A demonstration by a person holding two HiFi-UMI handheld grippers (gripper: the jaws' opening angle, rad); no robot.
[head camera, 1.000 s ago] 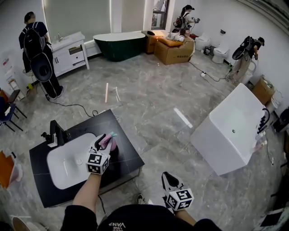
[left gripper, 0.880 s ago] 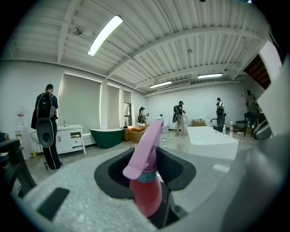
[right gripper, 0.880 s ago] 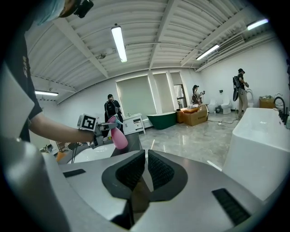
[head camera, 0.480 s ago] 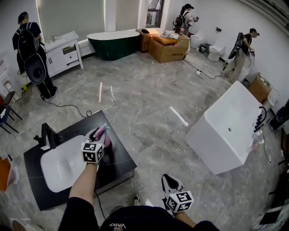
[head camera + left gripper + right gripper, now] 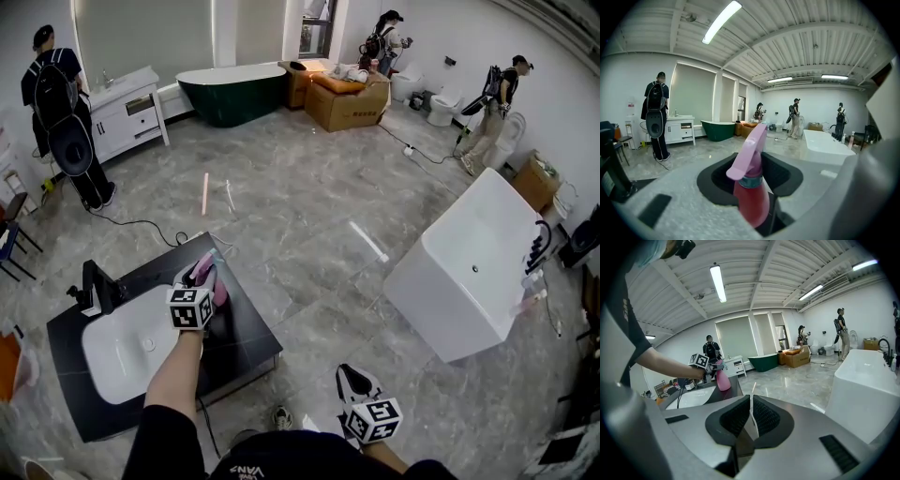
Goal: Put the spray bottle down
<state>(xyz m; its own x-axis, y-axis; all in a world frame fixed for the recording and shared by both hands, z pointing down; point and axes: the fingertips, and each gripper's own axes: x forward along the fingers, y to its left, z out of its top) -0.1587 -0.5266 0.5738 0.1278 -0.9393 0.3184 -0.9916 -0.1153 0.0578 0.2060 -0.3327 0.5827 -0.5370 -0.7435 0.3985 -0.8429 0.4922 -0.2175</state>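
**Spray bottle clamped in the left gripper at the counter's far corner**

A grey marbled floor (image 5: 309, 216) fills the showroom. At the right stands a white freestanding bathtub (image 5: 473, 281), the biggest piece in the head view. At the lower left is a black countertop (image 5: 246, 336) with a white basin (image 5: 122, 356) sunk into it. A black faucet (image 5: 94, 286) rises at the basin's far left edge. Along the far wall sit a dark green bathtub (image 5: 230, 89), a white vanity cabinet (image 5: 127, 108) to its left and cardboard boxes (image 5: 352, 98) to its right. A person with a black backpack (image 5: 52, 94) stands near the vanity. A second person (image 5: 384, 37) and a third person (image 5: 491, 98) are at the far side, well apart from the counter.

The left gripper (image 5: 201, 277) reaches over the counter just right of the basin. Its jaws are clamped at a middling width on the pink spray bottle (image 5: 751, 197). The pads press either side of the body below the teal collar, and the lilac trigger head juts up past them. In the right gripper view the bottle stands upright beside the basin, near the counter's far right corner. Its base is down at the black top, but I cannot tell whether it bears fully on the surface.

The right gripper (image 5: 351, 375) hangs low by the person's body, off the counter and well apart from the bottle. Its jaws are drawn together to a thin slit with nothing between them.
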